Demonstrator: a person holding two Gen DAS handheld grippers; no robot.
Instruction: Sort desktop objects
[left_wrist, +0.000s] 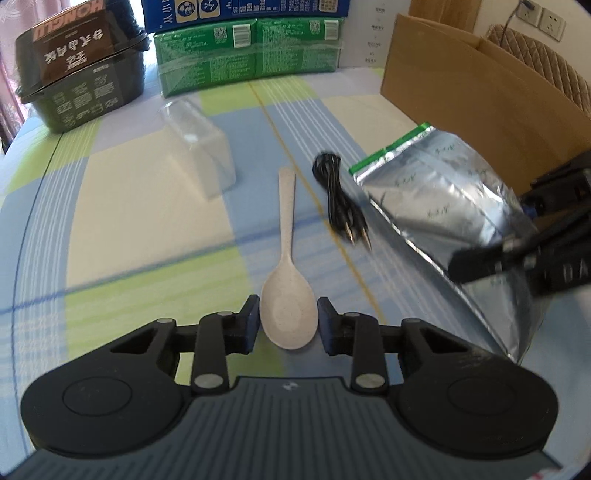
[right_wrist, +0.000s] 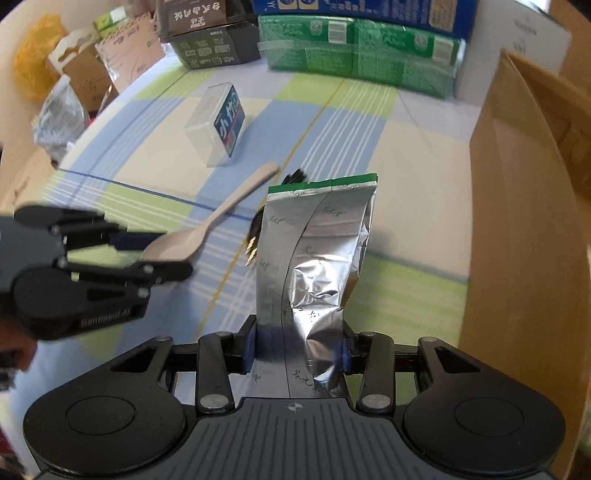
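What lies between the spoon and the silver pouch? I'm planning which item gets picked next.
A coiled black cable lies on the cloth between the spoon and the silver pouch, clearest in the left wrist view; the pouch partly hides it in the right wrist view.

Table (left_wrist: 122, 206) covered by a checked cloth in pale blue, green and cream. Lying on it: beige spoon (left_wrist: 286, 280) near centre, bowl nearest; coiled black cable (left_wrist: 338, 199) just right of the spoon; clear plastic box (left_wrist: 199, 147) farther left. Along the far edge: dark food container (left_wrist: 81, 74) at left, green packs (left_wrist: 251, 55) at centre. Brown cardboard box (left_wrist: 472, 96) at right.
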